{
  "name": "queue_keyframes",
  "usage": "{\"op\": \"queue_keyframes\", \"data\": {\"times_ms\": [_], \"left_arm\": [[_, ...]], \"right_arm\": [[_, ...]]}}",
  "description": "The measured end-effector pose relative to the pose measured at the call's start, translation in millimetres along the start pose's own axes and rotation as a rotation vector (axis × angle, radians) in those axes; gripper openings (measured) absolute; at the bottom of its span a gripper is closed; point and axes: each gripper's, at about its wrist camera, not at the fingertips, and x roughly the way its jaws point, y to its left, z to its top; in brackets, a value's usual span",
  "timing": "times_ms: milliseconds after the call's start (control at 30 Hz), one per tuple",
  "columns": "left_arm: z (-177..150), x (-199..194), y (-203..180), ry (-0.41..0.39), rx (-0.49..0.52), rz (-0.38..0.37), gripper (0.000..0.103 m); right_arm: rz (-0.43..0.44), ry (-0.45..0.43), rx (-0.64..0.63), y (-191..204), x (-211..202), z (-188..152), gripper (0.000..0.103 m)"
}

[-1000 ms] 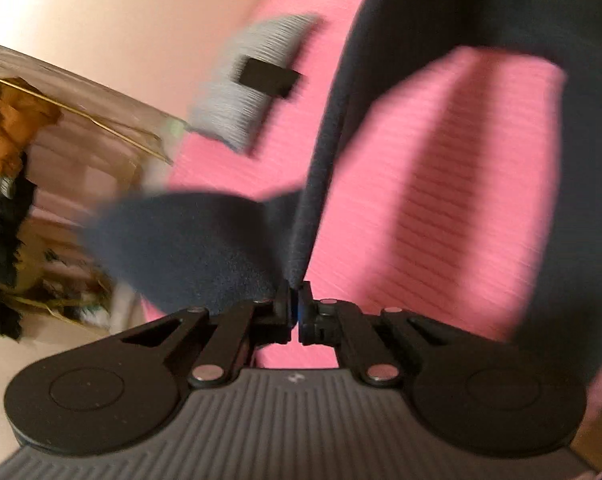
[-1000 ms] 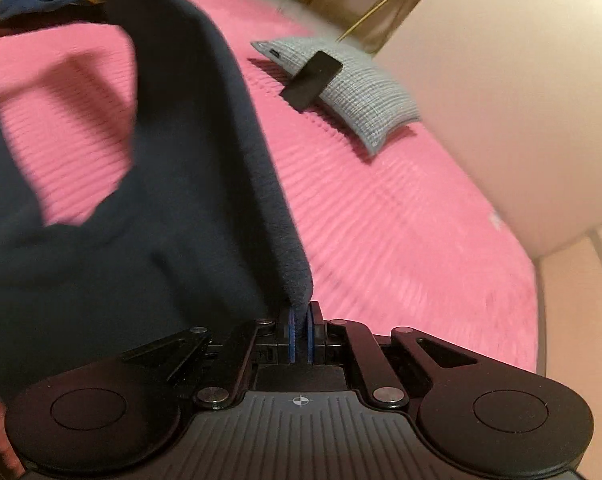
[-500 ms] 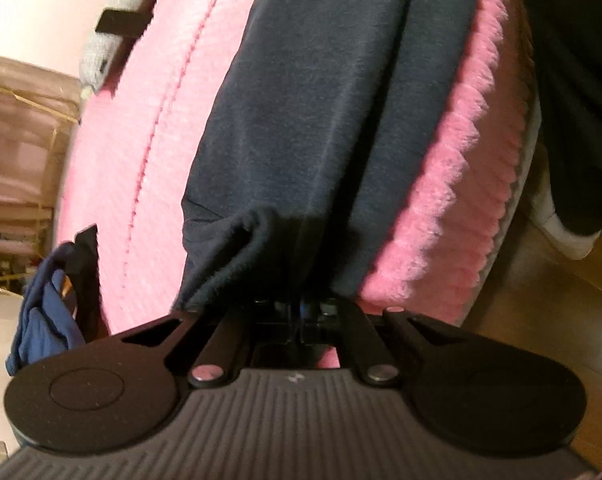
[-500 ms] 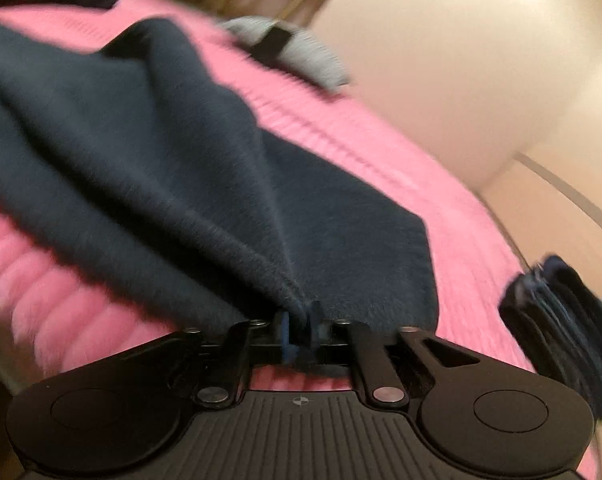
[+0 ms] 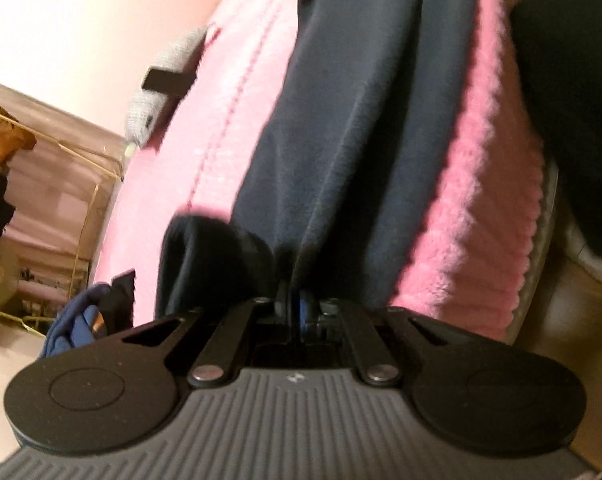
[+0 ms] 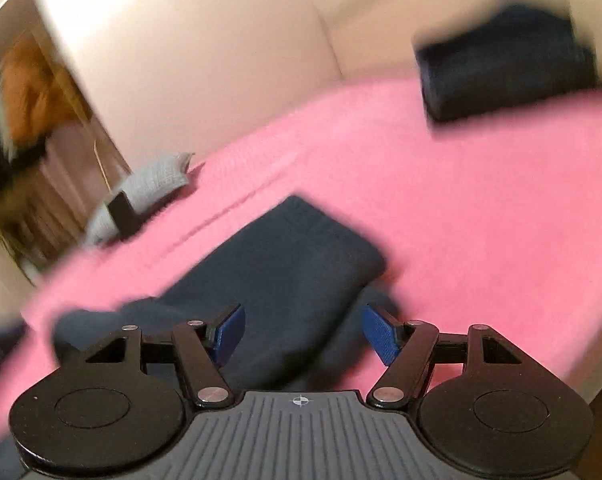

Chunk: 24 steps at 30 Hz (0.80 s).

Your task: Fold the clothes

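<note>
A dark navy fleece garment [image 5: 341, 128] lies stretched along the near edge of the pink bed cover [image 5: 229, 128]. My left gripper [image 5: 297, 304] is shut on one end of it, with cloth bunched over the fingers. In the right wrist view the same navy garment [image 6: 277, 272] lies flat on the pink cover [image 6: 481, 208]. My right gripper [image 6: 303, 336] hangs just above its near end, its jaws opening. Its blue pads [image 6: 381, 338] stand wide apart and press on nothing.
A grey pillow [image 6: 149, 184] with a black phone [image 6: 121, 212] on it lies at the far side of the bed. A folded dark stack [image 6: 505, 76] sits at the right corner. Blue clothes [image 5: 77, 328] are heaped to the left. A person's dark trouser leg [image 5: 573, 100] stands by the bed edge.
Both grippers came down with the garment from the air to the bed. The right gripper rolled and let go of the cloth, its pads spreading apart. The left one stays closed on its end.
</note>
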Motion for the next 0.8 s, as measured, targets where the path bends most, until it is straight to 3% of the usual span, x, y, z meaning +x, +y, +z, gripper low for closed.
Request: {"op": "queue_keyframes", "data": {"times_ms": [67,167,200,233,300,433,500,600,667,733,767,800], "left_arm": [[-3,-3,5,-0.021,-0.015,0.012,0.003],[-5,-6,7,-0.029,-0.032,0.008,0.003],[-4,-6,7,-0.029,-0.026,0.007,0.003],[-3,-5,8,-0.030,-0.025,0.011,0.002],[-1,-5,16,-0.034,-0.029,0.035,0.002],[-2,-18,43,-0.022,-0.123,0.129,0.002],[-8,-16,37,0.012,-0.153,0.120,0.002],[-11,-6,6,0.043,-0.084,0.068,0.002],[-13,0,-16,0.062,-0.032,0.032,0.002],[-14,0,-24,0.062,-0.028,0.043,0.002],[-15,0,-24,0.060,-0.035,0.053,0.005],[-17,-2,-27,0.062,-0.038,0.065,0.006]], "right_arm": [[-0.023,0.047,0.055,3,10,2,0.069],[-0.029,0.030,0.158,-5,22,11,0.069],[-0.028,0.019,0.185,-8,25,14,0.051],[-0.033,0.016,0.217,-13,30,17,0.013],[-0.048,0.006,0.284,-20,34,24,0.003],[0.007,-0.093,0.160,2,-6,29,0.003],[-0.014,-0.060,0.139,-1,-9,13,0.003],[-0.059,0.013,0.152,-22,3,-12,0.003],[-0.012,-0.017,0.209,-35,0,-17,0.003],[-0.033,-0.028,0.182,-31,-8,-16,0.004],[-0.060,-0.035,0.138,-24,-14,-15,0.010],[-0.087,-0.041,0.094,-17,-21,-15,0.036]]}}
